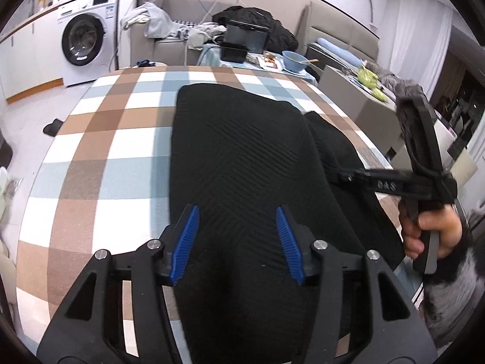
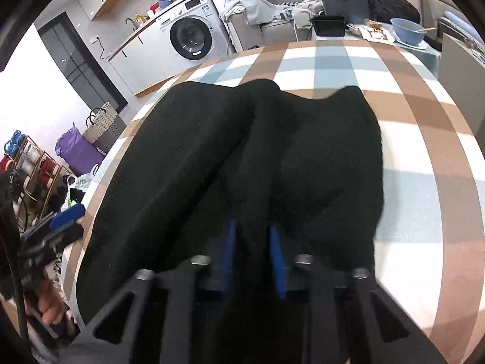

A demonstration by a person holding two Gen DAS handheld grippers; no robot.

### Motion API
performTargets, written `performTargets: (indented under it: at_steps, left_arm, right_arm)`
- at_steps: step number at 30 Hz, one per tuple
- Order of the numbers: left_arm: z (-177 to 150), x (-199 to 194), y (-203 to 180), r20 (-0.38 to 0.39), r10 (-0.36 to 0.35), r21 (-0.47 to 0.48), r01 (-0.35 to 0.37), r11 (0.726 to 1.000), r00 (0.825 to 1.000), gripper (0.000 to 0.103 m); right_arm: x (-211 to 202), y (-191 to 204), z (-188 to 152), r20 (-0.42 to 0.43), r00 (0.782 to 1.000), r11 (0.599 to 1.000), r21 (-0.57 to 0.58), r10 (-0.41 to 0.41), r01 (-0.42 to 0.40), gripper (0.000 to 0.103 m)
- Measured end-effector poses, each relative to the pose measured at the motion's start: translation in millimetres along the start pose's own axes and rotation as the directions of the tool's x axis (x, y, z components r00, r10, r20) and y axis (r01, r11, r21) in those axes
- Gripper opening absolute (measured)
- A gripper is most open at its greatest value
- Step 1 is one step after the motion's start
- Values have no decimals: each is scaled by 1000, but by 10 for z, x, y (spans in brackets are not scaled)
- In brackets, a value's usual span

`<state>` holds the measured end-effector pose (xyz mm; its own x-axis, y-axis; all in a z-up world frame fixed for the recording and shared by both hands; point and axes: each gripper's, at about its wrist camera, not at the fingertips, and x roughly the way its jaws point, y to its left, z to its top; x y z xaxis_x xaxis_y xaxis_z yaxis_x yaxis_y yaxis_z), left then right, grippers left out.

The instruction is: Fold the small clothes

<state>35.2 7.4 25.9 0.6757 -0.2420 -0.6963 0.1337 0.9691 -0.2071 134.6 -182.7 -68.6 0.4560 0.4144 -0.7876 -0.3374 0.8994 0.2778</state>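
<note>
A black ribbed garment (image 1: 242,157) lies on the checked tablecloth (image 1: 115,139). My left gripper (image 1: 238,212) is open, its blue pads either side of the garment's near edge, just above the cloth. My right gripper (image 2: 251,230) is shut on a raised ridge of the same black garment (image 2: 318,157) near its front edge. In the left wrist view the right gripper (image 1: 339,176) reaches onto the garment's right side, held by a hand. The left gripper's blue fingertips (image 2: 65,214) show at the left edge of the right wrist view.
The table's far end holds a blue bowl (image 1: 293,60), a black tray (image 1: 234,52) and food packaging. A sofa with piled clothes (image 1: 169,27) and a washing machine (image 1: 86,38) stand behind. A shelf and bags (image 2: 75,151) stand on the floor to the left.
</note>
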Motion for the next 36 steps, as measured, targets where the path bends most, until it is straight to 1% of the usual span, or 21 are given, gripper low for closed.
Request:
performTargets:
  at_steps: [1, 2, 4, 6, 7, 9, 12, 13, 15, 17, 18, 20, 22, 23, 26, 28, 29, 30, 32, 34, 36]
  left_arm:
    - [12, -2, -43, -1, -3, 5, 3, 1000, 1000, 50]
    - [18, -1, -75, 0, -4, 9, 4, 1000, 1000, 50]
    - [47, -30, -152, 7, -5, 24, 5, 1000, 1000, 50]
    - [70, -37, -197, 9, -10, 27, 10, 1000, 1000, 51]
    - [79, -35, -220, 9, -17, 26, 17, 1000, 1000, 51]
    - [97, -5, -267, 8, -27, 28, 27, 999, 1000, 51]
    - [98, 53, -351, -9, -23, 42, 23, 999, 1000, 51]
    - [86, 61, -377, -17, -20, 50, 21, 999, 1000, 51]
    - [74, 83, -375, -24, -20, 58, 22, 998, 999, 51]
    - [73, 116, -361, -31, -10, 57, 12, 998, 999, 51]
    - [75, 140, -345, -34, -7, 51, 9, 999, 999, 51]
    - [79, 187, -301, -44, -5, 29, 6, 1000, 999, 51]
    - [81, 232, -253, -57, -20, -2, 20, 1000, 998, 51]
    - [78, 238, -250, -59, -25, -6, 24, 1000, 998, 51]
    - [70, 230, -244, -57, -15, 6, 15, 1000, 998, 51]
    - [61, 204, -227, -53, -21, -2, 21, 1000, 998, 51]
    - [60, 194, -220, -53, -26, -6, 26, 1000, 998, 51]
    - [61, 189, -217, -54, -28, -8, 27, 1000, 998, 52]
    - [68, 168, -237, -49, -29, 0, 29, 1000, 998, 52]
    - [70, 152, -270, -44, -35, 7, 35, 999, 998, 52]
    - [63, 165, -301, -44, -54, 13, 55, 998, 998, 54]
  right_arm:
    - [-32, 31, 14, 14, 1000, 1000, -3, 17, -17, 5]
    - [-162, 90, 21, 74, 997, 1000, -28, 7, -5, 4]
    - [-539, 150, 23, 198, 980, 998, -66, 19, -6, 4]
    - [-759, 131, 13, 234, 972, 997, -76, 24, -6, 4]
    - [-814, 57, -18, 247, 969, 998, -56, -17, 32, 4]
    - [-683, -122, -76, 184, 977, 993, -18, -108, 113, 5]
    - [-433, -360, -159, 72, 984, 986, 41, -161, 159, 10]
    - [-427, -427, -188, 68, 987, 988, 74, -143, 138, 12]
    - [-538, -418, -220, 103, 985, 987, 97, -135, 126, 27]
    - [-701, -359, -251, 156, 980, 990, 80, -125, 114, 31]
    - [-777, -288, -246, 182, 978, 994, 62, -98, 88, 34]
    - [-776, -185, -217, 180, 984, 999, 43, -13, 5, 41]
    - [-695, -92, -197, 139, 986, 995, 36, 91, -97, 41]
    - [-605, -71, -159, 107, 988, 992, 36, 114, -118, 41]
    - [-337, 46, -125, 18, 995, 994, 41, 103, -104, 41]
    - [-237, 108, -137, -13, 994, 993, 49, 104, -104, 32]
    - [-216, 150, -139, -12, 994, 993, 37, 109, -109, 15]
    - [-221, 185, -129, -1, 994, 994, 18, 109, -109, 9]
    - [-382, 248, -67, 84, 987, 991, -32, 136, -133, 8]
    - [-598, 302, -5, 156, 980, 990, -77, 125, -114, 8]
    - [-656, 277, 58, 174, 980, 993, -76, 99, -87, 9]
